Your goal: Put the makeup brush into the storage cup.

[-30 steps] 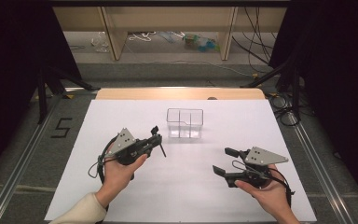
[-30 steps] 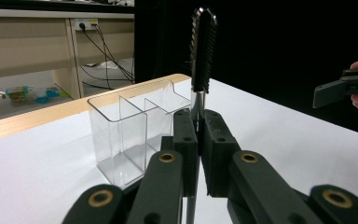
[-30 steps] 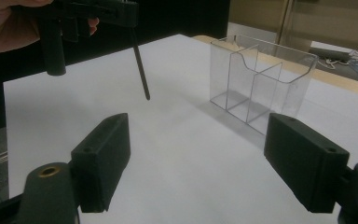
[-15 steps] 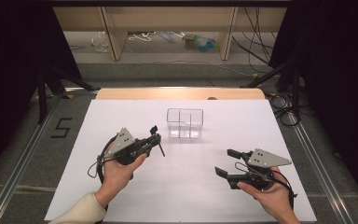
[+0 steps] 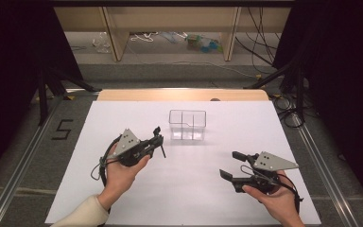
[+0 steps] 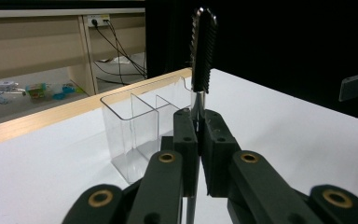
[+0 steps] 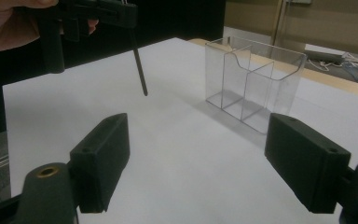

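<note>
Left tongs (image 5: pixel 158 140) clamp a thin black tool (image 6: pixel 203 46) upright above the white counter (image 5: pixel 137 208), just beside a clear divided box (image 5: pixel 187 125); right tongs (image 5: pixel 234 165) hover open, well apart.

You get even overhead light on the white table (image 5: pixel 194 189), bright but not blown out, while the room to the left and right falls into near black. Shadows under each gripper are soft and short. The clear box (image 5: pixel 187 125) gives only faint glints on its edges. In your left gripper view the near jaws are soft and the far shelves blur; all pictures look slightly grainy.
</note>
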Motion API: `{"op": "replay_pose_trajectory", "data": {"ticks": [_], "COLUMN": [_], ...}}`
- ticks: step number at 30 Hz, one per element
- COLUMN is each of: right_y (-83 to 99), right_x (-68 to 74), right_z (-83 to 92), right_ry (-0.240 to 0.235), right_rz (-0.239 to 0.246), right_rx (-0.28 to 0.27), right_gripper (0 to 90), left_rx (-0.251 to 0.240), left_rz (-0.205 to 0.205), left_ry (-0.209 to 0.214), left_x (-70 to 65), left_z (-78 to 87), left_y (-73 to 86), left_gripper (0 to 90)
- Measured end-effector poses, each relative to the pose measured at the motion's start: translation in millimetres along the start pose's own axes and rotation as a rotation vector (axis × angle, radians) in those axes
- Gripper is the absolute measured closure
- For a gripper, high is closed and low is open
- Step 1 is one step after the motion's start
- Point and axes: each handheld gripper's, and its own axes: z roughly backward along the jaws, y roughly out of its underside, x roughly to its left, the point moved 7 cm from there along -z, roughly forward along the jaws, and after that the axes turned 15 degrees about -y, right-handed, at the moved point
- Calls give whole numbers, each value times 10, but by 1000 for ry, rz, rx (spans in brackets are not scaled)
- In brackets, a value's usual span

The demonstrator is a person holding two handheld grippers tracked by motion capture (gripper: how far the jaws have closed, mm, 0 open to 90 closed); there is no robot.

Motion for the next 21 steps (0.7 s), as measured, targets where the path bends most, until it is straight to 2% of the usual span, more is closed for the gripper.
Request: {"op": "replay_pose_trajectory", "data": {"ticks": [6,9,11,12,21], "right_y": [3,12,12,7,16], "right_x": [-4,18,16,-9,-13], "right_z": [-15,-16,-19,-9,-6], "right_ry": [-7,-15,-14,3,4], "right_rz": [0,-28,-27,0,-1], "right_rx": [-13,-7,-11,-7,-4], "right_gripper": [232,232,232,232,230], "left_rx": [0,1,-2,-5,-11], "left_rz": [1,-3,-1,-8,-11], "left_ry": [-2,-2,-1,2,5], "left_x": [-7,-14,-21,-21,-24], "left_z": [-13,-18,-24,-28,-77], "left_y": [-25,-35,-47,-56,-112], "left_gripper": [853,853,853,853,853]}}
